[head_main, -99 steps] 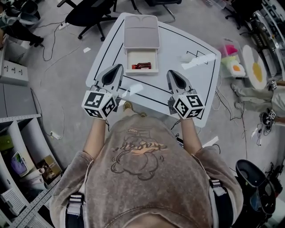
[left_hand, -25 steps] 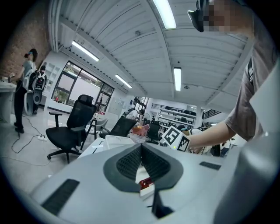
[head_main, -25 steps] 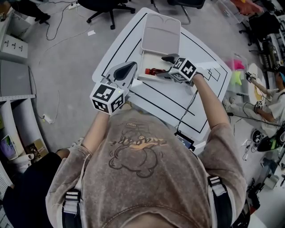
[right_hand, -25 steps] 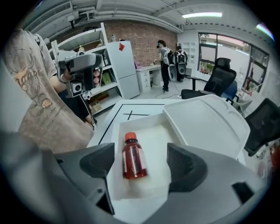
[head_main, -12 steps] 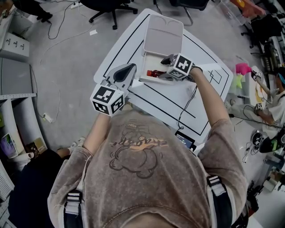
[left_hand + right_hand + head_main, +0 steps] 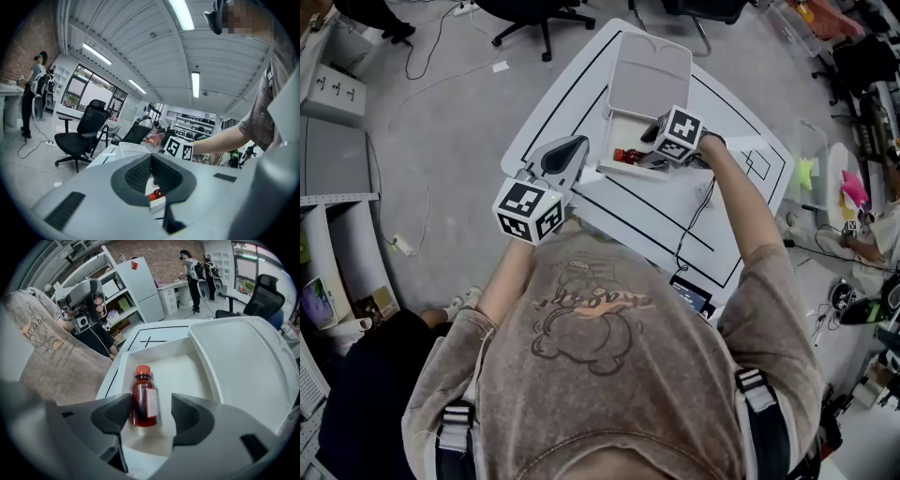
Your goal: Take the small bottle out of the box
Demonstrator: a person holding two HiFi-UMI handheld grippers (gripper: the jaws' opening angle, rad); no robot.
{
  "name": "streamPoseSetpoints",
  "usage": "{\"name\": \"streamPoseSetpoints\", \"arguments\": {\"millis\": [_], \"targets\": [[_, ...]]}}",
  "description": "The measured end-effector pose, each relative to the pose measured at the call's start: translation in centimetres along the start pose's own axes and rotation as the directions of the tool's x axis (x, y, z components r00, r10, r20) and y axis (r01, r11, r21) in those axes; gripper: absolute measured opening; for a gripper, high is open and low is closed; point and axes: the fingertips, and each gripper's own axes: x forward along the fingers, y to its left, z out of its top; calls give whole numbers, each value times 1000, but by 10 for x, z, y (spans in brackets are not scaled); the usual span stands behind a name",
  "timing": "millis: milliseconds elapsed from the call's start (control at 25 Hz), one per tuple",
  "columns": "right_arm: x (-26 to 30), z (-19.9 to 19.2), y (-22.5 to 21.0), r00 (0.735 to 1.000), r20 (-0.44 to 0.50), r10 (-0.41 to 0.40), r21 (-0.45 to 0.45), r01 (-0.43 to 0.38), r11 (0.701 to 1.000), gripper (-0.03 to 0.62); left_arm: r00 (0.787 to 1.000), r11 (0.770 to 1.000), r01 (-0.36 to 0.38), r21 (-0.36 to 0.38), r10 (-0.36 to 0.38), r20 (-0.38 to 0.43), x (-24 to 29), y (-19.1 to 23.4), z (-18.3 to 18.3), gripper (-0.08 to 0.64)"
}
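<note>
A small bottle [image 6: 143,399] of red liquid with an orange cap lies flat in the open white box [image 6: 183,373], cap pointing away from me. My right gripper [image 6: 150,420] reaches into the box and straddles the bottle's base. Its jaws are closing: the left pad sits against the bottle's side, while the right pad stands apart from it. From the head view, the right gripper [image 6: 649,146] is over the box [image 6: 617,137] beside the bottle [image 6: 629,155]. My left gripper [image 6: 579,141] hovers at the table's near-left edge, shut and empty, also seen as the left gripper [image 6: 151,171].
The box's lid [image 6: 650,75] lies flipped back on the far side. The white table [image 6: 675,211] carries black lines and a thin cable [image 6: 695,223]. Office chairs [image 6: 534,14] stand beyond it, shelving [image 6: 323,281] to the left.
My right gripper has pushed a little farther into the box and its jaws have narrowed around the bottle. The left gripper has stayed where it was.
</note>
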Motion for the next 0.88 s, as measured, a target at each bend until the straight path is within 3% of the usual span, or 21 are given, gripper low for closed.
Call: {"name": "streamPoseSetpoints", "arguments": {"millis": [240, 440, 520, 640, 880], "targets": [[4, -1, -3, 999, -26, 24, 16, -23, 1000, 295, 1000, 1000, 1, 0, -1, 2, 3, 1, 0, 8], [1, 0, -3, 1000, -28, -1, 11, 2, 1000, 298, 1000, 1000, 0, -2, 0, 6, 3, 3, 3, 8], [0, 0, -1, 1000, -22, 4, 7, -4, 1000, 278, 1000, 1000, -1, -4, 1, 3, 4, 3, 2, 8], [1, 0, 8, 999, -8, 47, 7, -47, 999, 174, 1000, 1000, 3, -10, -3, -1, 6, 1, -1, 8], [5, -1, 10, 997, -45, 57, -4, -57, 998, 178, 1000, 1000, 11, -14, -12, -5, 9, -2, -3, 8]]}}
